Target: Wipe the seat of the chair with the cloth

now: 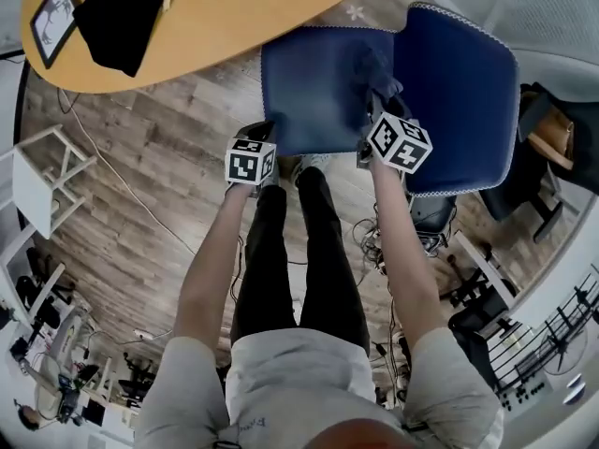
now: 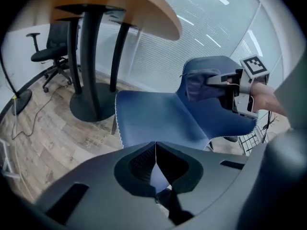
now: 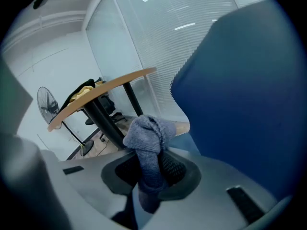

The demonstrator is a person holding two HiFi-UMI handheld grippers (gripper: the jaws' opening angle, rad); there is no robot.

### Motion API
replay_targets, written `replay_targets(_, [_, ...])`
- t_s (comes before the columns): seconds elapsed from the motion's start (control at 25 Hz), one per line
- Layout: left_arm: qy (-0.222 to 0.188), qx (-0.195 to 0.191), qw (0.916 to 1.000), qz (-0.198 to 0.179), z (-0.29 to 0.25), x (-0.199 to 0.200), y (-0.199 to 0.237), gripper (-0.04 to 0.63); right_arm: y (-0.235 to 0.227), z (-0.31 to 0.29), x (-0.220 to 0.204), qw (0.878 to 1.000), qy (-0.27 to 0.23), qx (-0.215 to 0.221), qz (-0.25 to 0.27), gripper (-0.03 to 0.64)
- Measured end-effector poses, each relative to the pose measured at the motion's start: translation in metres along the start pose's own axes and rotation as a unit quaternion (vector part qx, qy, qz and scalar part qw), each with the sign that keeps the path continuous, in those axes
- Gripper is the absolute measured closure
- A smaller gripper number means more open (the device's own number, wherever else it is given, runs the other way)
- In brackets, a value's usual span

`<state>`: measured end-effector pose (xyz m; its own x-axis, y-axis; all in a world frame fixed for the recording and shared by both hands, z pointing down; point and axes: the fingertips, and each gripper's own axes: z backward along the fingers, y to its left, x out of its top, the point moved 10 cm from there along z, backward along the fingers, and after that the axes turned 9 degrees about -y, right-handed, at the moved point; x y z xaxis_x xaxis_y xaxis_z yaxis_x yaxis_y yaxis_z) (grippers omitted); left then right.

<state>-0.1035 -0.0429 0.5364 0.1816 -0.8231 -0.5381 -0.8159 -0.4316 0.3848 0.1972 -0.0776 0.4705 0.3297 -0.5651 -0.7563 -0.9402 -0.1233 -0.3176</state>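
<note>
The chair has a blue seat (image 1: 314, 87) and a blue backrest (image 1: 459, 92) and stands just ahead of the person's feet. My right gripper (image 1: 379, 106) is shut on a grey-blue cloth (image 1: 374, 71), held bunched above the seat near the backrest. In the right gripper view the cloth (image 3: 148, 133) sticks up between the jaws, with the backrest (image 3: 249, 90) close on the right. My left gripper (image 1: 260, 131) hovers at the seat's near left corner. Its jaws are shut with nothing in them, and the seat (image 2: 158, 119) lies beyond the left gripper (image 2: 156, 150). The cloth (image 2: 201, 83) shows in that view too.
A round wooden table (image 1: 215, 17) overhangs the far side of the seat and carries a black garment (image 1: 122, 17). Its dark pedestal (image 2: 88, 56) stands left of the chair. Cables (image 1: 374, 241) lie on the wood floor. A black office chair (image 2: 50, 51) stands far left.
</note>
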Motion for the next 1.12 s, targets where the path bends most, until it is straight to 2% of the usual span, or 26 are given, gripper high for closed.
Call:
replay_targets(0.08, [0.028,-0.006,0.9995,-0.011,-0.023,-0.007,0.002,0.568,-0.014,-0.023,-0.014,1.0,0.011,-0.009,-0.011,0.532])
replay_targets(0.16, [0.054,0.0,0.9984,-0.017,-0.04,-0.015,0.006,0.568,-0.029,-0.044,-0.027,0.999,0.024,-0.025,-0.001,0.532])
replay_targets(0.28, [0.077,0.021,0.9966,-0.021,-0.061,-0.021,0.014,0.568,-0.051,-0.063,-0.03,0.996,0.015,-0.085,0.03,0.531])
replay_targets(0.36, [0.08,0.054,0.9951,-0.018,-0.071,-0.024,0.021,0.568,-0.059,-0.068,-0.023,0.986,-0.004,-0.155,0.06,0.531])
replay_targets(0.44, [0.072,0.091,0.9932,0.002,-0.079,-0.029,0.026,0.568,-0.061,-0.07,-0.015,0.971,-0.032,-0.219,0.092,0.532])
replay_targets(0.52, [0.063,0.11,0.9918,0.018,-0.085,-0.033,0.026,0.568,-0.06,-0.082,-0.01,0.959,-0.06,-0.245,0.129,0.532])
replay_targets(0.6, [0.06,0.111,0.9917,0.023,-0.088,-0.034,0.022,0.568,-0.065,-0.108,-0.009,0.952,-0.07,-0.247,0.169,0.532])
replay_targets(0.64, [0.062,0.106,0.992,0.025,-0.089,-0.032,0.022,0.568,-0.07,-0.124,-0.012,0.951,-0.054,-0.246,0.177,0.532])
replay_targets(0.8, [0.08,0.065,0.9941,0.034,-0.091,-0.034,0.032,0.568,-0.085,-0.171,-0.039,0.952,0.06,-0.243,0.176,0.532])
replay_targets(0.96, [0.076,0.033,0.9946,0.063,-0.083,-0.028,0.037,0.568,-0.085,-0.175,-0.039,0.956,0.069,-0.208,0.196,0.54])
replay_targets(1.04, [0.067,0.019,0.9958,0.06,-0.082,-0.031,0.04,0.568,-0.086,-0.175,-0.037,0.957,0.082,-0.186,0.206,0.54])
replay_targets(1.12, [0.059,0.021,0.9965,0.055,-0.082,-0.032,0.04,0.568,-0.085,-0.175,-0.037,0.956,0.092,-0.172,0.218,0.54])
